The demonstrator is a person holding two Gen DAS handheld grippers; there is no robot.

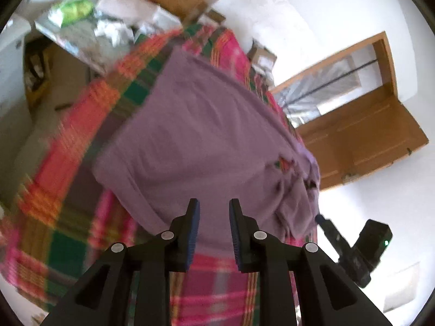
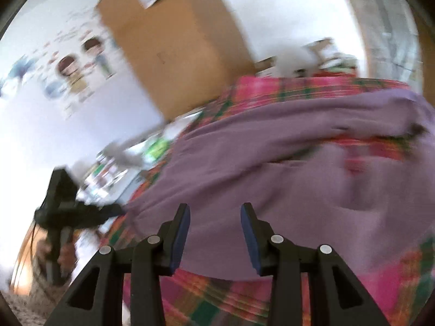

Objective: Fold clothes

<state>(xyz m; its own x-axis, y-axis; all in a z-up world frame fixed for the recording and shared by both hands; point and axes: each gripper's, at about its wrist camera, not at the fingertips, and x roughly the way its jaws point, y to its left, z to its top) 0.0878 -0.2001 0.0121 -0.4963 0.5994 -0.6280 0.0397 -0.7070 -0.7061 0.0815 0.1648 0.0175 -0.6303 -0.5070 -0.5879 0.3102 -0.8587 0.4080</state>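
Left wrist view: left gripper (image 1: 214, 209) spread, nothing between the blue pads (image 1: 194, 233), hovering over the near edge of a purple garment (image 1: 201, 125). Garment lying mostly flat on a plaid bedspread (image 1: 68, 168) in pink, orange and green, stretching ahead of the fingertips, bunched at its right corner. Right gripper (image 1: 319, 218) touching that bunched corner, seen from the side, so open or closed impossible to tell. Pile of plastic bags (image 1: 89, 24) at the far end of the bed. Brown door (image 1: 361, 135) against the white wall on the right.

Right wrist view, blurred: right gripper (image 2: 214, 212) spread, empty, just above the purple garment (image 2: 272, 179), which fills the space ahead and right of the fingertips. Plaid bedspread (image 2: 217, 296) visible below the near hem and beyond the far one. Left gripper (image 2: 119, 209) at the garment's left edge, tip touching or just beside the cloth; a hand (image 2: 64, 255) on its grip, blurred. Brown cupboard (image 2: 174, 43) behind.
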